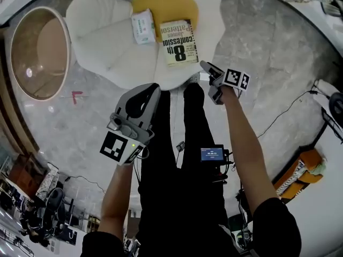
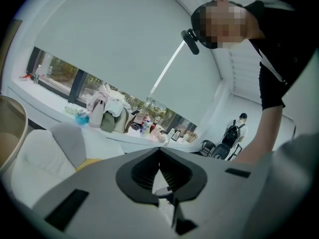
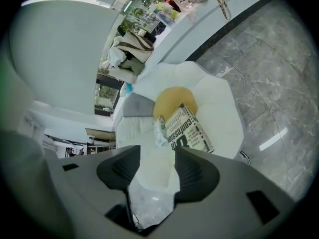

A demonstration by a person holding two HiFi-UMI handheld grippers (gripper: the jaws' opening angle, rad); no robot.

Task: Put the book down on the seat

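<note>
Book lies flat, cover up, on the white seat, toward the back w/ its far end overlapping the yellow cushion; nothing is gripping it. Small white packet sits just beside it on the left, also at the cushion's edge. In the right gripper view the same book and packet show past the jaws on the seat, cushion behind them. Right gripper hangs near the seat's front edge, apart from the book, jaws spread w/ only seat and floor between them, so empty. Left gripper is further back, over the person's black trousers, tilted up; its own view looks at a window ledge w/ bags and bottles, and the jaw tips meet w/ nothing between. Round glass-topped table stands left of the seat on grey marble floor, red mark nearby. Small screen device at the person's waist.
</note>
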